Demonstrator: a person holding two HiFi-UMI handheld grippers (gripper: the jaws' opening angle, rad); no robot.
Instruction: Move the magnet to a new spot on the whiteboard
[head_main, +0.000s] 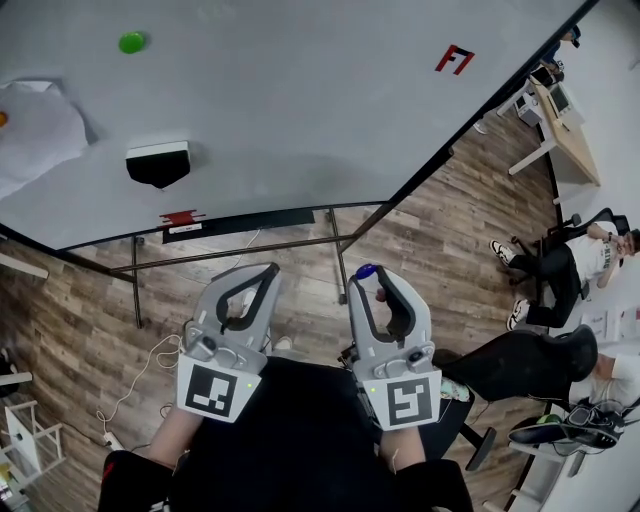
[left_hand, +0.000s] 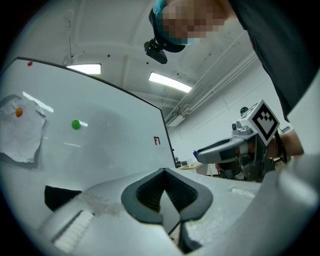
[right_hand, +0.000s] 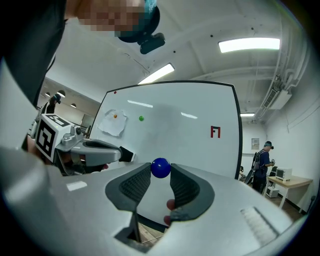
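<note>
The right gripper (right_hand: 160, 171) pinches the blue ball magnet (right_hand: 160, 167), likely light, hard and slippery, across its middle, whiteboard (right_hand: 175, 127) at 12 o'clock; the left gripper (left_hand: 164, 170) has its jaws together, empty.

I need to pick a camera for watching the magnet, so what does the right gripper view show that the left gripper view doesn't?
Only the right gripper view: the blue magnet pinched head-on between the right tongs, and a standing person by a desk. Only the left gripper view: the left tongs seen from inside, shut and empty. Both: whiteboard, green magnet, paper, red mark, plus the opposite tongs side-on.
</note>
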